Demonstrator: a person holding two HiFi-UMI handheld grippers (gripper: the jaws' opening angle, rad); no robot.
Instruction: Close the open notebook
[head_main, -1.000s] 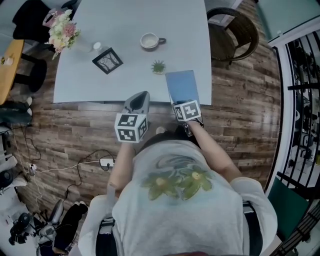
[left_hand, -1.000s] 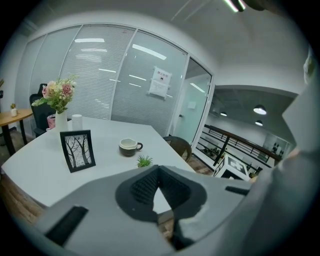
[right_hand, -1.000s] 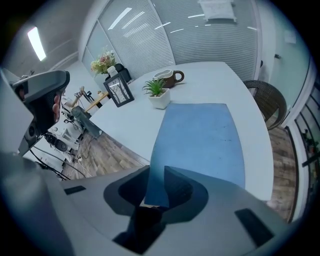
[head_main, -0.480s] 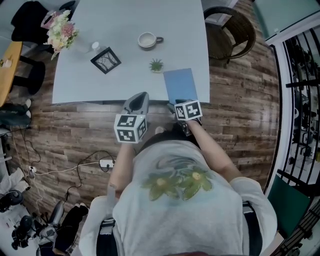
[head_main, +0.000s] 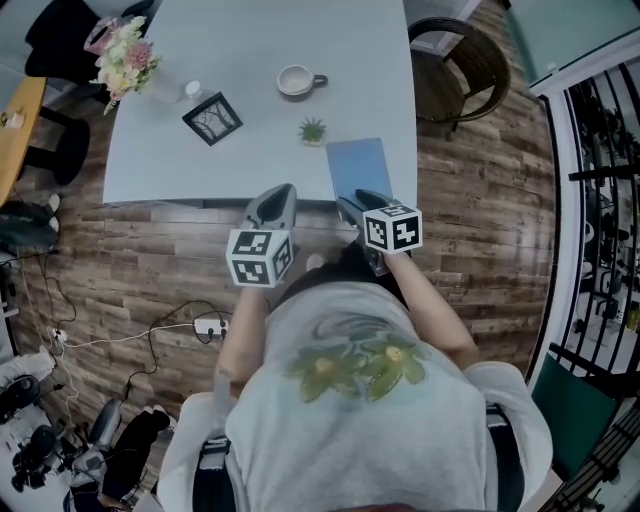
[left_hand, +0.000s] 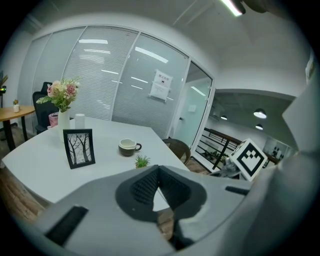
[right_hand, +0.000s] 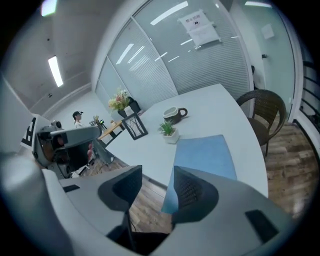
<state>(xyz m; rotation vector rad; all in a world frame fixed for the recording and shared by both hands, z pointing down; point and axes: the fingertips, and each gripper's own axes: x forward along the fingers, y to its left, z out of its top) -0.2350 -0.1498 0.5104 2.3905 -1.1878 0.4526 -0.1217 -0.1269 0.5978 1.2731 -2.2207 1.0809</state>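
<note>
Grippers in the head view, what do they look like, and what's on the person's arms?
The left gripper and right gripper are grey plastic, their jaws lined in dark ribbed rubber; the right's are opening, nothing between them. Each carries a white cube of black square markers. The person wears a pale, leaf-printed, short-sleeved T-shirt.

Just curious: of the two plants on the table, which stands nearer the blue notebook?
The small green potted plant, beside the notebook's far corner; the pink flower bouquet stands at the table's opposite corner.
</note>
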